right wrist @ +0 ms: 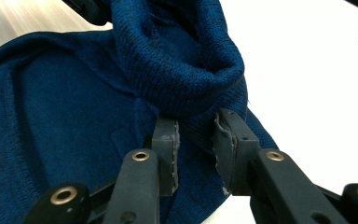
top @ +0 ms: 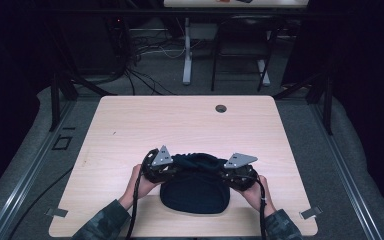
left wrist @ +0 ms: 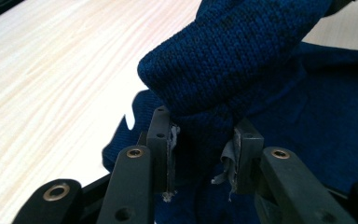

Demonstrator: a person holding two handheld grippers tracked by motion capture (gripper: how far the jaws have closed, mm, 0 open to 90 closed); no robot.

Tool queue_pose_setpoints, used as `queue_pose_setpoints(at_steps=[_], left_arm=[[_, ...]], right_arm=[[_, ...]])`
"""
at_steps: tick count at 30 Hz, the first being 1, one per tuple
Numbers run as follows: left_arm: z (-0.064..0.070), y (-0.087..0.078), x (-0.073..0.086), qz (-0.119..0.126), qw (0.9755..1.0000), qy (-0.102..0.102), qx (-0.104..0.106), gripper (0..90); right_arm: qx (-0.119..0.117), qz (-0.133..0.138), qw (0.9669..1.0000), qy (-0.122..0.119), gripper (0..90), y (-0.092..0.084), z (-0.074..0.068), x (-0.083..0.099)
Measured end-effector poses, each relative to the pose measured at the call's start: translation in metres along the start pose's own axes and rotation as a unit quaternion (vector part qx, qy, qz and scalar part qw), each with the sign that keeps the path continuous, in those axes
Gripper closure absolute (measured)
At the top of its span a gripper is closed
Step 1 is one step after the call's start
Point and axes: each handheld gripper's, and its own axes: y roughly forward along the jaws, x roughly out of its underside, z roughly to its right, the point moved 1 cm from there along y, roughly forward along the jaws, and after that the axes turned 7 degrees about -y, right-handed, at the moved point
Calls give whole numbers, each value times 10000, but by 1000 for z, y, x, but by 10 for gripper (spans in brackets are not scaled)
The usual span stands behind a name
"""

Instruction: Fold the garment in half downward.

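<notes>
Blue knit hat (top: 195,192) between 2 grippers, left (left wrist: 203,154) and right (right wrist: 196,144) (both clamped on its rim).

No writing, label, brand, number or sign can be read on anything here, in any of the three views.

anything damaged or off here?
Yes: the grey pad lining on both grippers' jaws is frayed and peeling, worst on the left gripper. The knit hat looks intact, its rolled cuff pinched in the right gripper too.
</notes>
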Motion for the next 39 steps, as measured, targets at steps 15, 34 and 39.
queue_pose_setpoints(at_steps=[15, 34, 39], left_arm=[[7, 0, 14, -138, 9998, -7, 105, 671], [12, 0, 27, -400, 9987, -73, 295, 635], [11, -2, 29, -422, 9981, -147, 415, 599]], right_arm=[[-86, -100, 9999, 21, 711, 0, -5, 5], [-215, -449, 9988, 20, 708, 5, -16, 13], [-251, -513, 9984, 18, 707, 4, -16, 15]])
